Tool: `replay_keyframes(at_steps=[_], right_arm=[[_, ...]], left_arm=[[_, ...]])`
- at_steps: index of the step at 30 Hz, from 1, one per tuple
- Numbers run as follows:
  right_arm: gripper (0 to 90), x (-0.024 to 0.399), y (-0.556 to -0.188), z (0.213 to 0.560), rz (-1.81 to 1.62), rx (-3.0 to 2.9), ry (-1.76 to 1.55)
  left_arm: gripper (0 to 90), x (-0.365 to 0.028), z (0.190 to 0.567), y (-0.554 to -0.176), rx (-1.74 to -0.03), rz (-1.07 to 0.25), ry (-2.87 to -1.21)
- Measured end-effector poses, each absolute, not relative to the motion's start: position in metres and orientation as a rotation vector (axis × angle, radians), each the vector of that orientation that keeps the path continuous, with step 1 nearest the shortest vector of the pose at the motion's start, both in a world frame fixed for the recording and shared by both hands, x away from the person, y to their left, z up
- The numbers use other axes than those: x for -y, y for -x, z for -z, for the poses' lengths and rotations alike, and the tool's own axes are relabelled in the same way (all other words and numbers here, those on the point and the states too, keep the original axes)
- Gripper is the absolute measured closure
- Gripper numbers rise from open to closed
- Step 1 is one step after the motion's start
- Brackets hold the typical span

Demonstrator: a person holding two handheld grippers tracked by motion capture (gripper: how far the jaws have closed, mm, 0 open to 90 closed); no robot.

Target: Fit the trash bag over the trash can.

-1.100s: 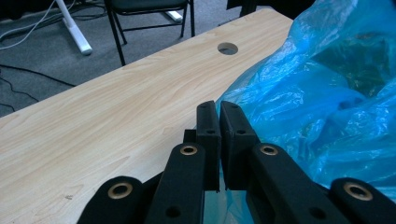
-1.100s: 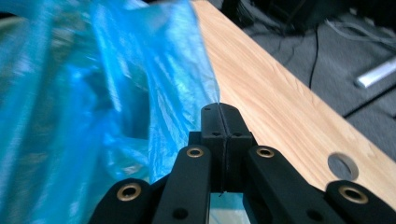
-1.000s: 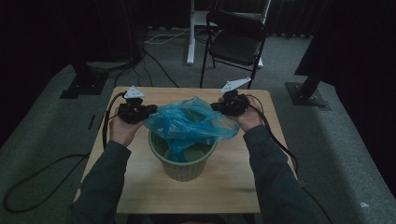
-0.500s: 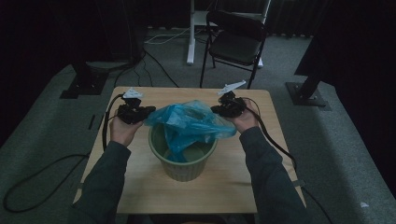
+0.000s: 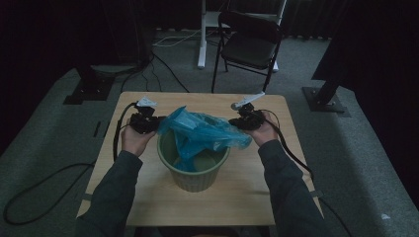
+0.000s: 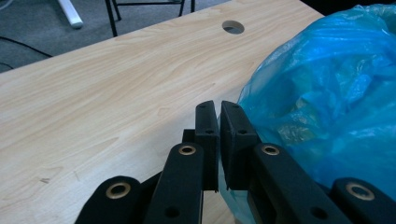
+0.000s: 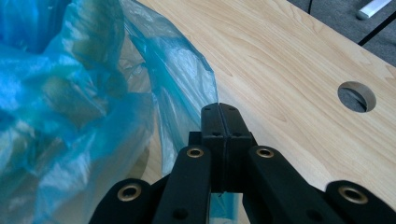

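High view: both grippers are pinching a blue bin liner above the green bin
Left gripper and right gripper are clamping opposite edges; uneven pulling risks tearing it or tipping the bin on the table

A light wooden table stands on grey carpet; a round cable hole pierces its top near a far corner. Beyond the far edge, a black folding chair stands just right of a white post on the floor. A dark stand base lies far left of the table, and another far right. Black cables trail across the carpet on the far side, and one loops along the near left.
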State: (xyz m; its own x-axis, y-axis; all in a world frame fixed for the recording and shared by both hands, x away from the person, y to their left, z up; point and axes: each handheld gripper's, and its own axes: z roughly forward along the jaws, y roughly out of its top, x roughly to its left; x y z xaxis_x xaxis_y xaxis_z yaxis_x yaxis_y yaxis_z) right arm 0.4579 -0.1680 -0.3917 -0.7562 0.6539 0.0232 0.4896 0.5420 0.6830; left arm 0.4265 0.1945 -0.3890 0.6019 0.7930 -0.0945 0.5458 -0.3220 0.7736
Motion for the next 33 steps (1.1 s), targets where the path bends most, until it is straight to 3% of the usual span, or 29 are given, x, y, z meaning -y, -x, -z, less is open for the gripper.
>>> replay_keyframes(at_steps=[11, 23, 33], right_arm=[[90.0, 0.175, -0.451, 0.39, -1.033, -2.54, -0.946], [88.0, 0.179, -0.446, 0.384, -1.045, -2.521, -0.925], [88.4, 0.185, -0.444, 0.381, -1.059, -2.505, -0.927]], left_arm=[[82.7, -0.199, 0.387, -0.423, -1.068, -0.389, -1.993], [70.5, -0.215, 0.373, -0.416, -1.079, -0.411, -1.917], [65.4, -0.233, 0.362, -0.395, -1.045, -0.394, -1.837]])
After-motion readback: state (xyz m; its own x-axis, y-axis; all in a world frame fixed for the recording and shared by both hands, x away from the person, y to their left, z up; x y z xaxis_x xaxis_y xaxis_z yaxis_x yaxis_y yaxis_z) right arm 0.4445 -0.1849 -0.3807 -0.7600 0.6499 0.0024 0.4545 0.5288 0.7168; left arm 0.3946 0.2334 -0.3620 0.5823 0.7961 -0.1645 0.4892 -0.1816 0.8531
